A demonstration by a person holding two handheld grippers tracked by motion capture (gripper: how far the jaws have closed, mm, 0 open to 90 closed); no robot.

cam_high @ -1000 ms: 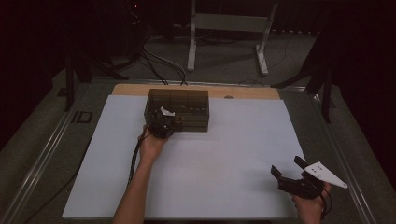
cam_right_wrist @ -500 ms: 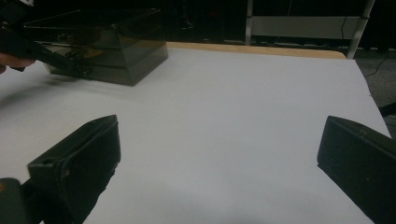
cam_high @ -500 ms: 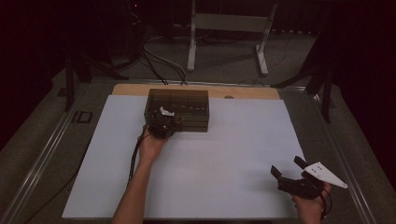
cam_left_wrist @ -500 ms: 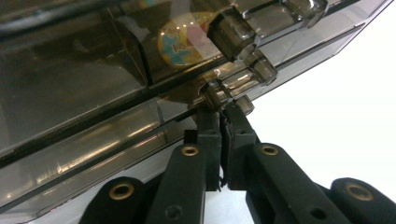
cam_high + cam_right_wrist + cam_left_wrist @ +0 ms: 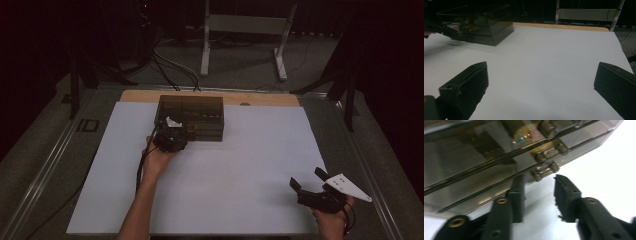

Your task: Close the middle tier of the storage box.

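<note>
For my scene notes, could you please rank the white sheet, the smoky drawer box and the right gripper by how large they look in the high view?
1. White sheet, by far the largest.
2. Drawer box.
3. Right gripper, smaller than the box although it sits nearer the camera, so its true size is unsure.

You will find no legible text, number or brand — the coloured label (image 5: 525, 135) inside the smoky drawer box (image 5: 192, 111) is too blurred to read.
</note>
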